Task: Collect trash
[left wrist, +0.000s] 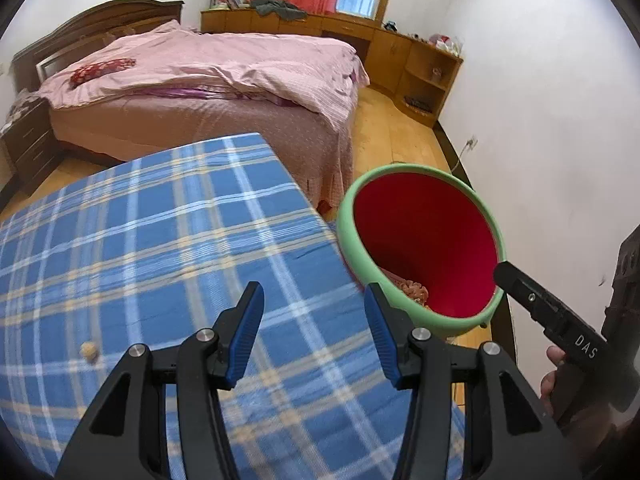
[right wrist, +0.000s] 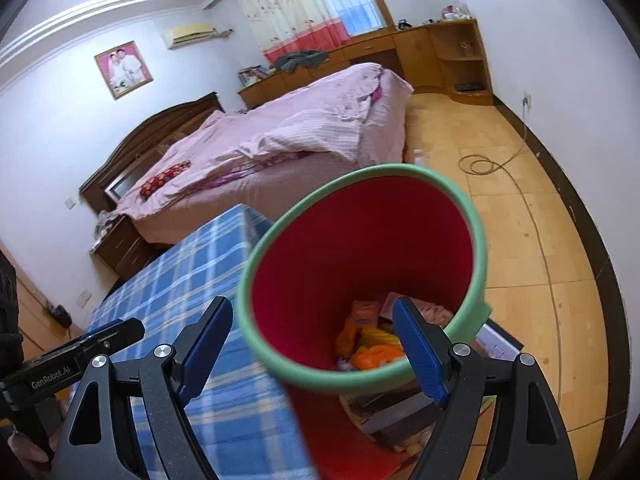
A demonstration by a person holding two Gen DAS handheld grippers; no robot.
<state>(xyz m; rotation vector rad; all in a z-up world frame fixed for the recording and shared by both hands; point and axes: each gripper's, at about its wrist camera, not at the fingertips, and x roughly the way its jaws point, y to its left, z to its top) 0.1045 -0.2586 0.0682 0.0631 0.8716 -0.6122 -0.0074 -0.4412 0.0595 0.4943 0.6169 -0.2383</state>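
Left gripper [left wrist: 314, 332], jaws wide and empty, hovers over the plaid table [left wrist: 160, 240] at lower centre. Right gripper [right wrist: 312, 344], jaws wide, straddles the near rim of the red bin [right wrist: 360, 240], which contains trash [right wrist: 372, 344].

One red bin [right wrist: 360, 248] is seen between the right jaws, one small crumpled scrap [left wrist: 89, 350] left of the left jaws; perhaps four blurred trash pieces [right wrist: 372, 344] inside.

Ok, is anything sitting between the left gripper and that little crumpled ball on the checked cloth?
Nothing visible. The left gripper is open above the blue checked cloth, and the small ball lies to its left with only bare cloth between them.
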